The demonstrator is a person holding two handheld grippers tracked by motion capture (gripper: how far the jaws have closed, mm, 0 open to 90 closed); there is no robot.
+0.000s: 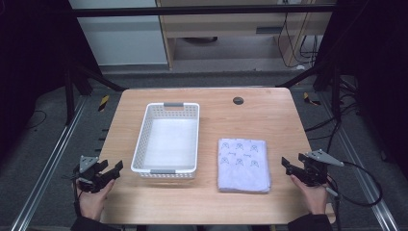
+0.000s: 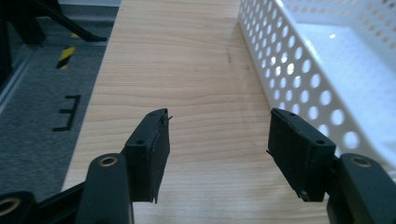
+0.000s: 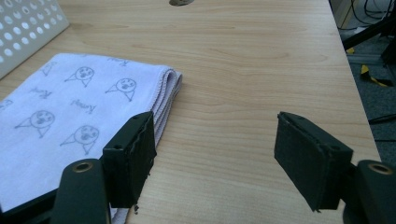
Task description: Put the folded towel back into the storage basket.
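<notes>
The left claw (image 1: 117, 168) stands wide open with nothing between its jaws, only bare wood below it in the left gripper view. The right claw (image 1: 285, 163) is also wide open and holds nothing; in the right gripper view one of its jaws hangs over the near right edge of the folded cloth (image 3: 70, 112) without pressing on it.

The folded cloth (image 1: 243, 163), pale lilac with small printed faces, lies flat on the table (image 1: 269, 115) right of centre, near the front edge. Just to its left sits a white perforated basket (image 1: 144, 139) with grey handles, its long side running from near to far. A dark round hole (image 1: 238, 100) marks the table's far side. Nothing lies between the right claw and the cloth.

Both hands come in from the near edge: the left hand (image 1: 91, 199) low at the near left corner, its claw pointing right toward the basket's near corner; the right hand (image 1: 312, 192) at the near right corner, its claw pointing left toward the cloth.
</notes>
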